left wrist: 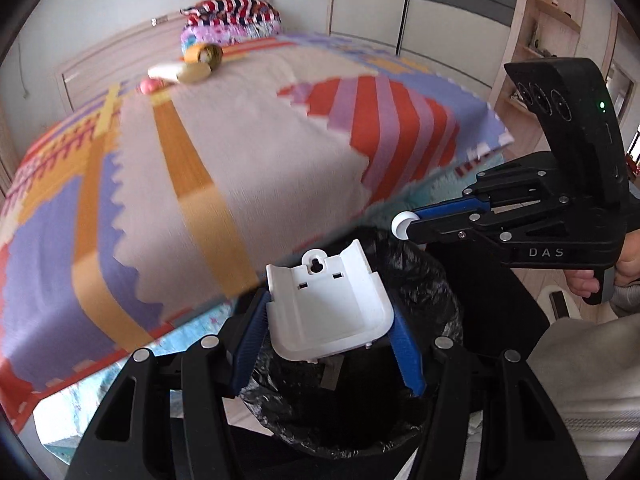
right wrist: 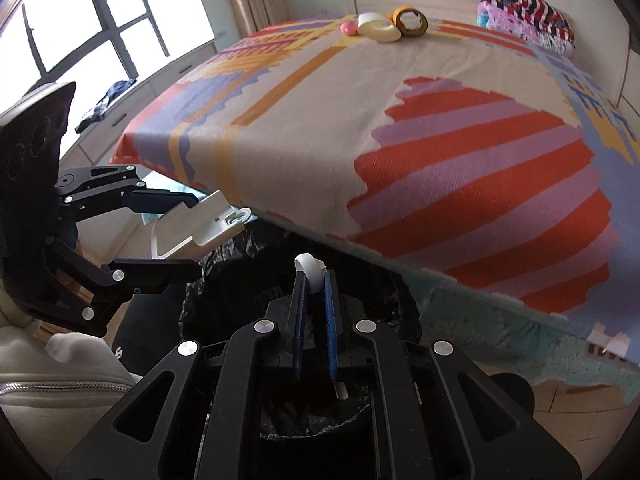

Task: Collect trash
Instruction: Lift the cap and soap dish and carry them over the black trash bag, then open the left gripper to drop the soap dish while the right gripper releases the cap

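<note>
Clearly, in the left wrist view our left gripper (left wrist: 328,316) clamps a white plastic bracket (left wrist: 326,304) across its side walls, over the black-lined trash bin (left wrist: 424,276) beside the bed (left wrist: 248,168). We judge it light, rigid and smooth, so gripping both walls suits it.

From the right wrist view, our right gripper (right wrist: 314,280) is closed on a small white ring piece (right wrist: 310,270) above the same bin; it looks tiny, hard and liable to slip.

One word to read
"DAS" in pale letters on the black body of my right tongs (left wrist: 404,227).
</note>
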A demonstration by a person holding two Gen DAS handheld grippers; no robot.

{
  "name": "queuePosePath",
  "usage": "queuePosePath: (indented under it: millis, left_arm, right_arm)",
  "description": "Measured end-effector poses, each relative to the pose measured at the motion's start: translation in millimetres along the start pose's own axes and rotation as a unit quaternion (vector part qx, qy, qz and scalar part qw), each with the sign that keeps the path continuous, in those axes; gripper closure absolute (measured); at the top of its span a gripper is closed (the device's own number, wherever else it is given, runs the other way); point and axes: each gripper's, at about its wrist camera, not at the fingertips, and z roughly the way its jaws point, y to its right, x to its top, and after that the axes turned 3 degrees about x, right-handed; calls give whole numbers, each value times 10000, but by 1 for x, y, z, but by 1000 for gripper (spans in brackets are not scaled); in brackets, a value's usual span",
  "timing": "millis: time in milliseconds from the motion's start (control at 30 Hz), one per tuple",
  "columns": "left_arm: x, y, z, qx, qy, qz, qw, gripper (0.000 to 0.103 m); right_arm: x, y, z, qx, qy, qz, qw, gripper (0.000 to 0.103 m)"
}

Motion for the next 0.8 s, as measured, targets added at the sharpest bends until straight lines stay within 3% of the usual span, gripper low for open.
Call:
queuePosePath:
  millis: [367, 800]
  left_arm:
    - [-37, 1, 75, -259, -1094, -40, 9937, 47]
    - [-47, 2, 102, -177, -1591, -88, 9871, 46]
  right_arm:
    - [-26, 7, 51, 134, -703, 219, 9972, 93]
    - [-33, 6, 81, 411, -1068, 325, 9929, 93]
